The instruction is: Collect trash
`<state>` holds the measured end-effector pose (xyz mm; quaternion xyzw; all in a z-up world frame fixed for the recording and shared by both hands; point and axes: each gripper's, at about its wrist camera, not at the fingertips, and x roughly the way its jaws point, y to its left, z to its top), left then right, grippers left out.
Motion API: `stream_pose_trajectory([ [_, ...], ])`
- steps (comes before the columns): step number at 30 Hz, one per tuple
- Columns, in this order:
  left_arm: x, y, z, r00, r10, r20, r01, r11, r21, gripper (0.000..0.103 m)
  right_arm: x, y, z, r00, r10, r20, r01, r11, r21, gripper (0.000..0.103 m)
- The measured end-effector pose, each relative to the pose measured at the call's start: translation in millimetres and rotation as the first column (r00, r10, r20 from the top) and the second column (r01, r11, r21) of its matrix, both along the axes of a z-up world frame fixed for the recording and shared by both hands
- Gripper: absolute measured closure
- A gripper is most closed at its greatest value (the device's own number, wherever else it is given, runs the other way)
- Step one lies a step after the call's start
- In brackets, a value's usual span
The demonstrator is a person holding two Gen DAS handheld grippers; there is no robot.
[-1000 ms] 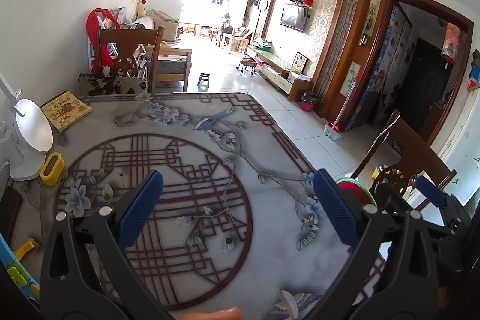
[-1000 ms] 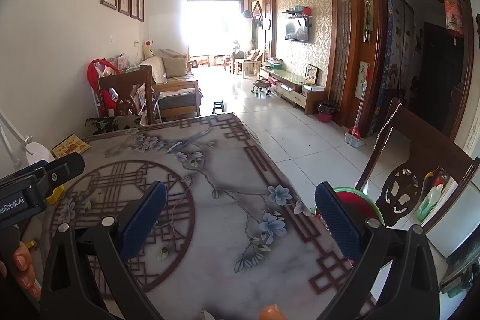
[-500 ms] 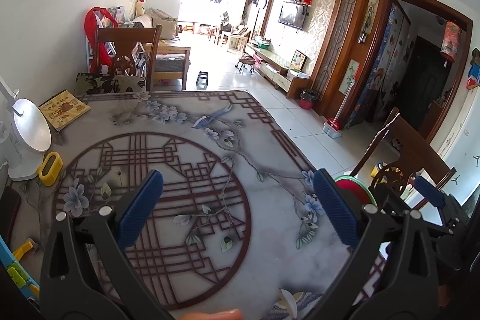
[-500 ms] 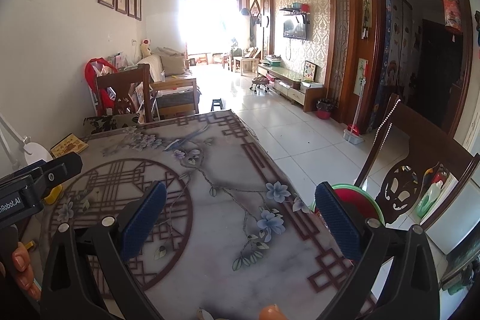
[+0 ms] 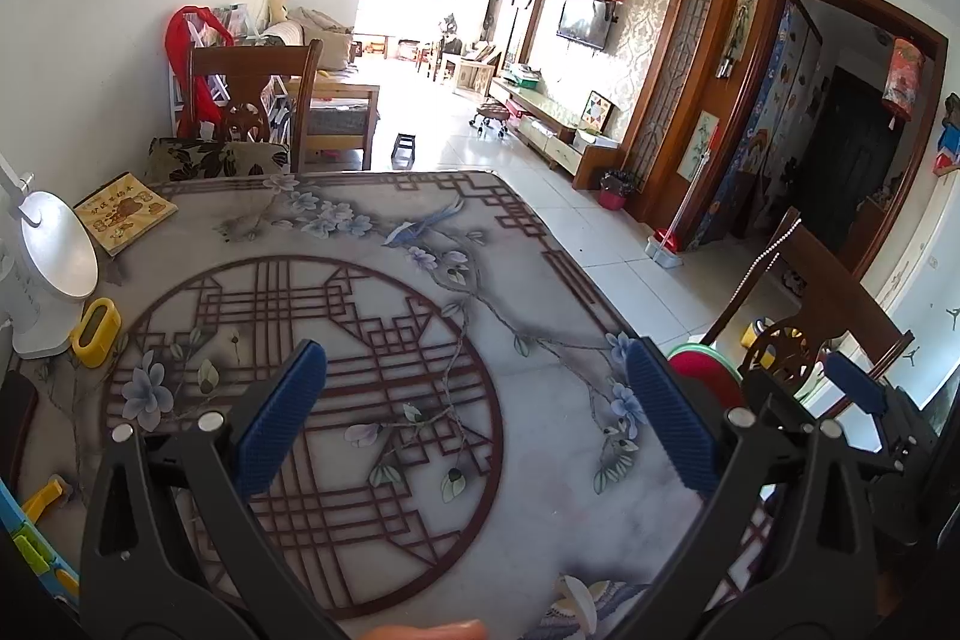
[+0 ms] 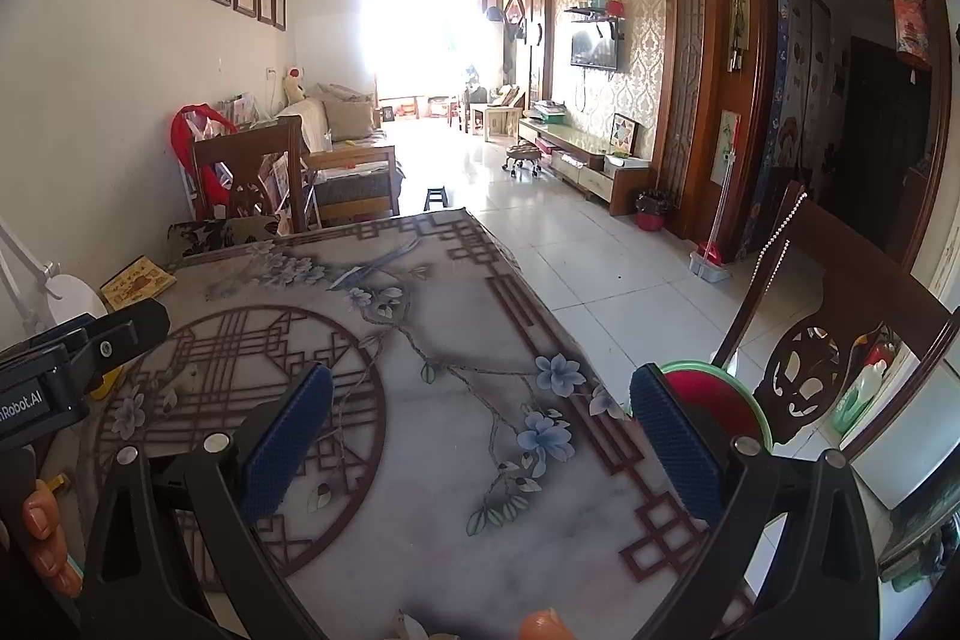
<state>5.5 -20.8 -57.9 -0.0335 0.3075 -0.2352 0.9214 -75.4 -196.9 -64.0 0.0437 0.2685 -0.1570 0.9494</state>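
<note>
My left gripper [image 5: 474, 418] hangs open over the patterned table [image 5: 372, 244], with nothing between its blue pads [image 5: 282, 418]. My right gripper [image 6: 480, 436] is open too, above the table's right half, and shows at the right edge of the left wrist view [image 5: 852, 388]. A red bin with a green rim [image 6: 714, 394] stands on the floor by the table's right edge [image 5: 705, 376]. At the near edge lie a small white scrap [image 5: 576, 604] and an orange rounded thing [image 6: 540, 625]; what they are is unclear.
A book [image 5: 123, 211], a white lamp [image 5: 54, 256] and a yellow object [image 5: 96, 322] sit along the table's left side. Wooden chairs stand at the far end [image 5: 246, 94] and to the right [image 6: 840, 340]. A hand [image 6: 42, 520] holds the left gripper [image 6: 90, 352].
Both views have drifted only slightly. Both grippers stay open and nothing on the table has moved.
</note>
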Motion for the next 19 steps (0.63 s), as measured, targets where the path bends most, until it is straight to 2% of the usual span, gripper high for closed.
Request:
stream_pose_trajectory([
  [12, 13.5, -6.8, -13.9, 1.0, -0.003, -0.021, 0.004, 0.999, 0.048, 0.005, 19.8, -5.8, -19.2, 0.998, 0.023, -0.059, -0.021, 0.999, 0.029, 0.007],
  [16, 37.5, 15.2, -42.4, 0.992, 0.102, -0.069, -0.094, 0.99, 0.101, 0.005, 48.2, -9.3, -52.5, 0.987, 0.086, -0.136, -0.084, 0.996, 0.02, 0.007],
  [19, 56.2, 51.8, -84.1, 0.958, 0.253, -0.135, -0.231, 0.96, 0.161, 0.005, 78.9, -15.4, -99.4, 0.963, 0.138, -0.232, -0.135, 0.99, 0.028, 0.007],
])
